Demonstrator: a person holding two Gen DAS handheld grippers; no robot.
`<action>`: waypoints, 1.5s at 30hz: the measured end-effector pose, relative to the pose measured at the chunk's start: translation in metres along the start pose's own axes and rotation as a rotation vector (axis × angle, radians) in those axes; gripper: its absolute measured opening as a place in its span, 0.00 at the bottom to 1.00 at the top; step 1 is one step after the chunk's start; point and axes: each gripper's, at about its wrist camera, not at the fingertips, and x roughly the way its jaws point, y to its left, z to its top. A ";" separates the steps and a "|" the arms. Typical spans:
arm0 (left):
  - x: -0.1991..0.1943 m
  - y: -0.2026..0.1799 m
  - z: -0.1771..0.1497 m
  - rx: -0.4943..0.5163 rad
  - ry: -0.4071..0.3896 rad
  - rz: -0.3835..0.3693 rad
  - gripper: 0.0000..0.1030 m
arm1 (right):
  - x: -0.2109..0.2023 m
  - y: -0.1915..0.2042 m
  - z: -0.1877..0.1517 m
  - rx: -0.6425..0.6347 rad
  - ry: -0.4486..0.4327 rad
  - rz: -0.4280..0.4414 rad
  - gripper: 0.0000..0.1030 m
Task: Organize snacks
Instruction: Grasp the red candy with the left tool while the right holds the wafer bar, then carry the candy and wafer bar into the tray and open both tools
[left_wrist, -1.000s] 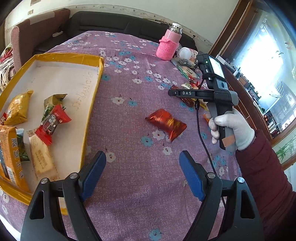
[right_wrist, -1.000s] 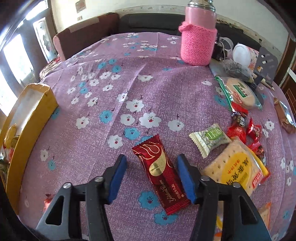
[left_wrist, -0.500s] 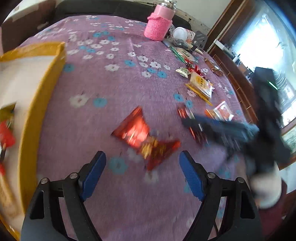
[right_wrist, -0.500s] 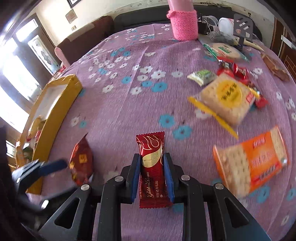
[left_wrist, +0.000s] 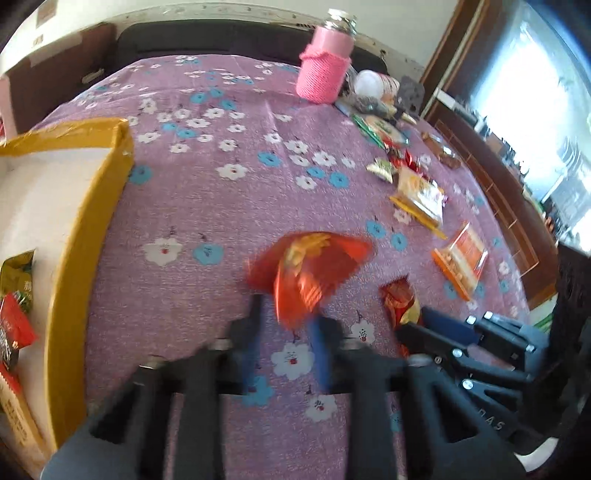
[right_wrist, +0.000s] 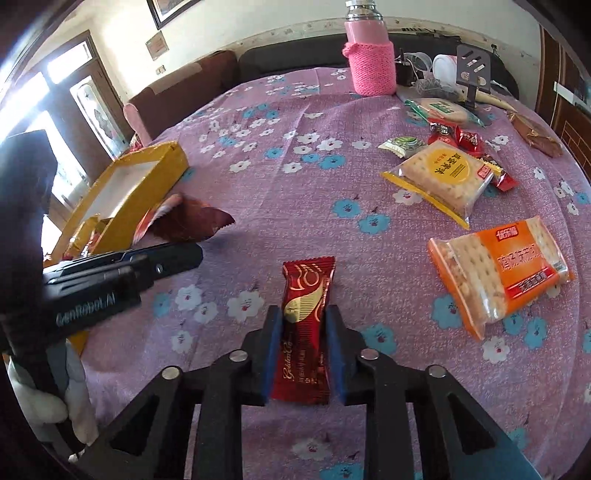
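Note:
My left gripper (left_wrist: 284, 321) is shut on a red foil snack bag (left_wrist: 310, 266) and holds it over the purple flowered cloth; the view is blurred by motion. The bag also shows in the right wrist view (right_wrist: 188, 221), beside the yellow box (right_wrist: 155, 177). My right gripper (right_wrist: 303, 332) is shut on a dark red chocolate bar wrapper (right_wrist: 306, 325), held lengthwise between the blue pads (right_wrist: 275, 350). The right gripper appears in the left wrist view (left_wrist: 436, 332) with that bar's end (left_wrist: 400, 299) sticking out. The yellow box (left_wrist: 88, 229) holds several snacks at the left.
Loose snacks lie at the right: a yellow cracker pack (right_wrist: 443, 177), an orange cracker pack (right_wrist: 498, 273), a green candy (right_wrist: 404, 146) and small red candies (right_wrist: 458, 138). A pink knit-covered bottle (right_wrist: 371, 59) and clutter stand at the far edge.
My left gripper has closed on the red foil bag and lifted it. My right gripper, shut on the chocolate bar, has carried it left toward the yellow box.

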 end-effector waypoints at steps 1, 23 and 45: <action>-0.003 0.003 0.000 -0.012 -0.005 -0.005 0.12 | -0.001 0.000 -0.001 0.006 -0.003 0.007 0.18; 0.033 -0.003 0.022 0.231 0.047 0.181 0.72 | 0.005 0.020 -0.006 -0.009 -0.040 0.018 0.47; -0.124 0.106 0.018 -0.103 -0.242 0.093 0.39 | -0.035 0.083 0.020 -0.032 -0.164 0.179 0.23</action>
